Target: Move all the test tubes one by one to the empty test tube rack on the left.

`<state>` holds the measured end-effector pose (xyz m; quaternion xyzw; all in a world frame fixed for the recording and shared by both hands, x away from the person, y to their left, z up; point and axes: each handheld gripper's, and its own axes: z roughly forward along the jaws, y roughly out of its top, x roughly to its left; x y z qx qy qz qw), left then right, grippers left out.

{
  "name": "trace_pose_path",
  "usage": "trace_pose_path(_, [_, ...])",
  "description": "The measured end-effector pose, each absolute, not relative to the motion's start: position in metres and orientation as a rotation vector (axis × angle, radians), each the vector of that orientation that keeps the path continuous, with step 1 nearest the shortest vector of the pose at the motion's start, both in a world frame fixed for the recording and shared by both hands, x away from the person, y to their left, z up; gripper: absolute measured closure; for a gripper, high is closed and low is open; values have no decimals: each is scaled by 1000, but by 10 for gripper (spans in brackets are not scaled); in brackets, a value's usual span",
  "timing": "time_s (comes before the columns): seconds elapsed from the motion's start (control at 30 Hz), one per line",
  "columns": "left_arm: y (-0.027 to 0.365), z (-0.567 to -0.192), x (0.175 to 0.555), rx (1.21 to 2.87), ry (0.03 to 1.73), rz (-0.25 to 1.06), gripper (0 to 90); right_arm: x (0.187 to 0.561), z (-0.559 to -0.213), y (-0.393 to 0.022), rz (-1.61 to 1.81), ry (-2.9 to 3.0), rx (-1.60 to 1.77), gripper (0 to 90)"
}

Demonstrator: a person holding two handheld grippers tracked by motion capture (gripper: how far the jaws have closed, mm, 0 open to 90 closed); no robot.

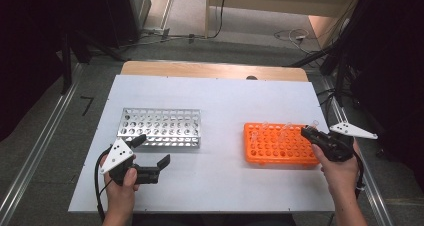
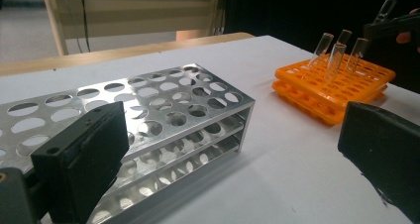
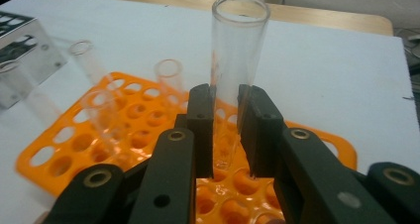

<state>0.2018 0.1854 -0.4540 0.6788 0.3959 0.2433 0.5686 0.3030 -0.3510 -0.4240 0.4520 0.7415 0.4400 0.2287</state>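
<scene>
A clear test tube (image 3: 237, 45) stands upright between the black jaws of my right gripper (image 3: 227, 130), which is shut on it. Its rounded lower end hangs just over the holes of the orange rack (image 3: 64, 154). In the high view this gripper (image 1: 306, 131) sits at the right end of the orange rack (image 1: 275, 145). Three more clear tubes (image 2: 334, 60) stand tilted in that rack. My left gripper (image 1: 154, 149) rests low at the front left with its jaws wide apart and nothing between them. Just beyond it lies the silver metal rack (image 1: 160, 127), whose holes hold nothing.
Both racks stand on a white board (image 1: 220, 96) over a wooden table. A wide bare strip of board separates the metal rack (image 2: 163, 105) from the orange rack (image 2: 317, 92). Cables and dark stands lie on the floor beyond the table's far edge.
</scene>
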Motion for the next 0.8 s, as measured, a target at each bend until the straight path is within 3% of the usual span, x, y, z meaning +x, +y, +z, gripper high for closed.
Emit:
trace_pose_path(0.47, [179, -448, 200, 1601, 899, 560, 6, 277, -411, -326, 1301, 2228, 1127, 739])
trace_pose_path(0.8, [166, -443, 200, 1630, 859, 504, 48, 270, -414, -280, 1368, 2349, 990, 739])
